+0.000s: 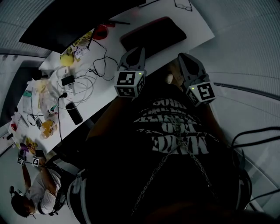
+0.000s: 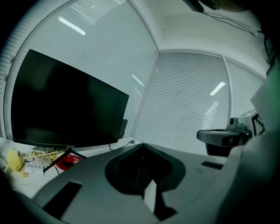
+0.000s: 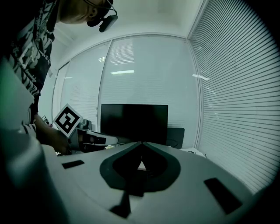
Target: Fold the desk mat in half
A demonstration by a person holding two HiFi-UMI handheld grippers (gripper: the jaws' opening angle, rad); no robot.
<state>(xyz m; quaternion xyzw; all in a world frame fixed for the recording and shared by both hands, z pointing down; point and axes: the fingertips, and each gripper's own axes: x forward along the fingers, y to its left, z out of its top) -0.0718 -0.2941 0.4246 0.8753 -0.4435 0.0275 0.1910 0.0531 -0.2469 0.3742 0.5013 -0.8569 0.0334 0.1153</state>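
Desk mat (image 1: 153, 35) lies on tabletop (image 1: 194, 24). Left gripper (image 1: 141, 50) and right gripper (image 1: 181, 57) hover short of it, fingers (image 1: 131, 59) closed and empty, presumably pre-grasp.

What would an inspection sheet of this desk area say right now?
Surface: white desk, dimly lit.
Job's things: dark desk mat lying on the desk, ungripped.
Clutter: glasses, red object, yellow item.
Grippers: left gripper and right gripper both shut, empty.
Cables: tangle left of the mat.
Surroundings: dark monitor, window blinds, another person nearby.
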